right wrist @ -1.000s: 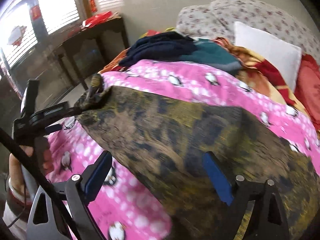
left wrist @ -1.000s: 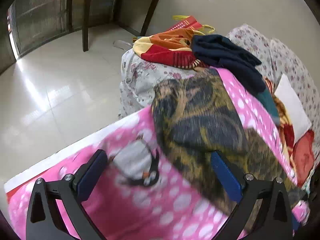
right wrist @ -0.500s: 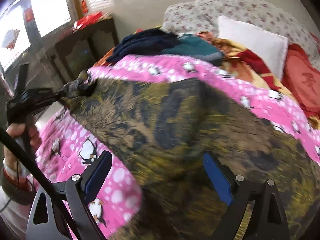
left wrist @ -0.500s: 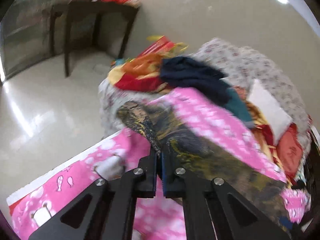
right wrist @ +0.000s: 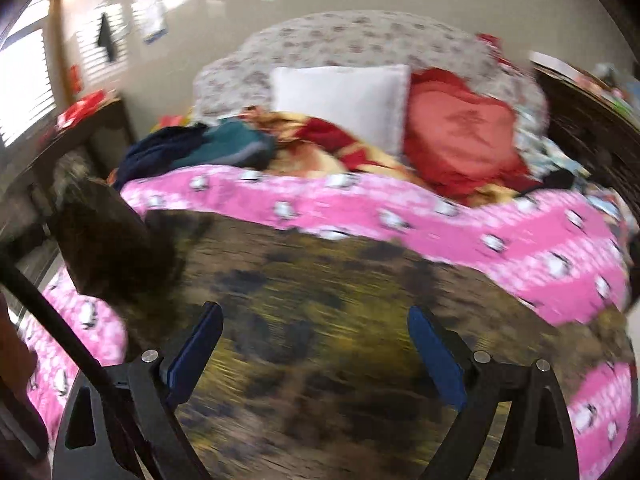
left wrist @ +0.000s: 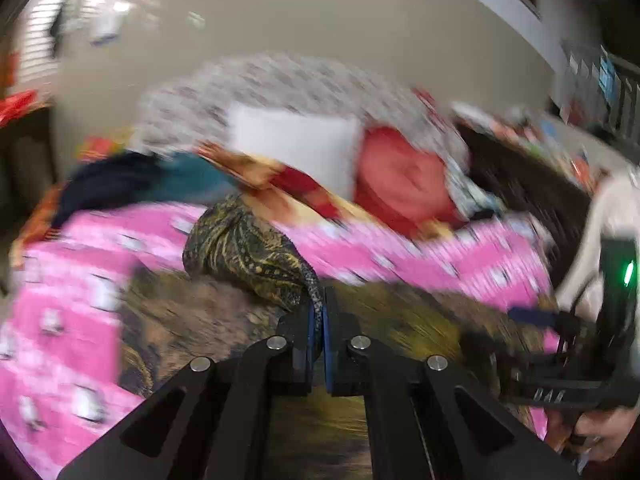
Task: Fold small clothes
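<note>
A dark garment with a yellow and brown print (right wrist: 320, 300) lies spread on the pink penguin blanket (right wrist: 440, 216). My left gripper (left wrist: 318, 312) is shut on a corner of that garment (left wrist: 248, 252) and holds it lifted and bunched over the rest of the cloth. My right gripper (right wrist: 316, 344) is open, its blue pads (right wrist: 436, 356) on either side of the flat middle of the garment, holding nothing. The right gripper also shows at the right edge of the left wrist view (left wrist: 532, 316). Both views are motion-blurred.
A pile of dark blue and teal clothes (right wrist: 200, 148) lies at the back left of the bed. A white pillow (right wrist: 340, 96), a red cushion (right wrist: 460, 136) and a floral quilt (right wrist: 360, 40) are behind. A dark wooden table (right wrist: 92, 128) stands left.
My left gripper closed on the garment's corner, lifted it and swung it right across the cloth. My right gripper stayed open and shifted slightly over the garment.
</note>
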The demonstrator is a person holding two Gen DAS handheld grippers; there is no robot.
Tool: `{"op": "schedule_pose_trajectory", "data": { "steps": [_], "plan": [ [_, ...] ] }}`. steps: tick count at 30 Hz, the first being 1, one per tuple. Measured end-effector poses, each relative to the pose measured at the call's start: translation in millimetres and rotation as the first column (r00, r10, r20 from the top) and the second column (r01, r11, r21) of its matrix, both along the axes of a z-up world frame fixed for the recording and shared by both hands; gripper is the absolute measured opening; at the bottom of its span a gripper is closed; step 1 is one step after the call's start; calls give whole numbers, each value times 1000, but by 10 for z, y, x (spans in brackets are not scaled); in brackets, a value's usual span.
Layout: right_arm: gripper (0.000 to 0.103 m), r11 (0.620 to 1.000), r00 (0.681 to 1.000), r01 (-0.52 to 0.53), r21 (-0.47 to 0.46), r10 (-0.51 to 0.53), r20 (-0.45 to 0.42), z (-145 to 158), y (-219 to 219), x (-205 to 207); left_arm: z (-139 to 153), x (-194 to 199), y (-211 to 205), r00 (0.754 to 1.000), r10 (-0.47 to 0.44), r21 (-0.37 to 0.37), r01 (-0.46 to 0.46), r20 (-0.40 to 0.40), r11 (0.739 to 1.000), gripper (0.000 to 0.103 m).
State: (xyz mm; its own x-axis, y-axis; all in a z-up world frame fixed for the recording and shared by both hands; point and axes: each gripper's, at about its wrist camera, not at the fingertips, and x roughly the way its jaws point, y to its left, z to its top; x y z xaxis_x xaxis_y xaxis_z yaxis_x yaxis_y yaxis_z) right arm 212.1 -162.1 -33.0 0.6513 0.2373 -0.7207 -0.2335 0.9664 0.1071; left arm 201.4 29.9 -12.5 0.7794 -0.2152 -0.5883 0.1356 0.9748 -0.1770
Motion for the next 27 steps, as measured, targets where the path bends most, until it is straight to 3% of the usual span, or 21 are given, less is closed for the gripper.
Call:
{"op": "schedule_pose_trajectory", "data": {
  "steps": [2, 4, 5, 6, 8, 9, 12, 16, 21, 24, 25, 27],
  "plan": [
    [97, 998, 998, 61, -19, -62, -26, -83, -251, -15, -277, 150, -358, 991, -100, -8, 100, -86, 995, 5],
    [97, 993, 991, 116, -33, -118, -62, -192, -501, -9, -497, 254, -597, 967, -186, -19, 186, -176, 982, 18],
    [97, 991, 988, 129, -35, -132, -81, -252, -595, -10, -563, 281, -645, 956, -205, -20, 205, -212, 979, 33],
    [97, 991, 987, 132, -34, -135, -90, -286, -656, -25, -563, 249, -657, 953, -211, -29, 210, -215, 977, 45],
    [97, 991, 986, 126, -36, -129, -107, -362, -733, -33, -426, 160, -551, 962, -211, -47, 206, -173, 977, 55],
    [97, 992, 986, 117, -36, -120, -111, -400, -743, -35, -352, 100, -477, 967, -206, -48, 201, -149, 978, 65],
    [97, 996, 989, 91, -2, -91, -117, -462, -697, -44, -107, -78, -58, 989, -133, -57, 130, -58, 990, 91],
    [97, 998, 993, 32, 52, -26, -116, -489, -465, 24, -65, -60, 531, 998, 56, 34, -55, -31, 998, 91],
    [103, 996, 999, -11, 85, 15, -49, -409, -118, 248, -371, 91, 987, 975, 174, 13, -174, -138, 985, 91],
    [103, 993, 994, -48, 105, 58, -98, -550, 133, 611, -535, 107, 1100, 962, 208, 6, -211, -178, 978, 91],
    [100, 992, 991, -54, 113, 67, -117, -618, 185, 691, -561, 85, 1138, 959, 212, 0, -216, -186, 976, 91],
    [50, 991, 979, -115, 71, 125, -159, -746, 347, 792, -560, 45, 1165, 958, 215, 5, -218, -188, 976, 91]
  ]
}}
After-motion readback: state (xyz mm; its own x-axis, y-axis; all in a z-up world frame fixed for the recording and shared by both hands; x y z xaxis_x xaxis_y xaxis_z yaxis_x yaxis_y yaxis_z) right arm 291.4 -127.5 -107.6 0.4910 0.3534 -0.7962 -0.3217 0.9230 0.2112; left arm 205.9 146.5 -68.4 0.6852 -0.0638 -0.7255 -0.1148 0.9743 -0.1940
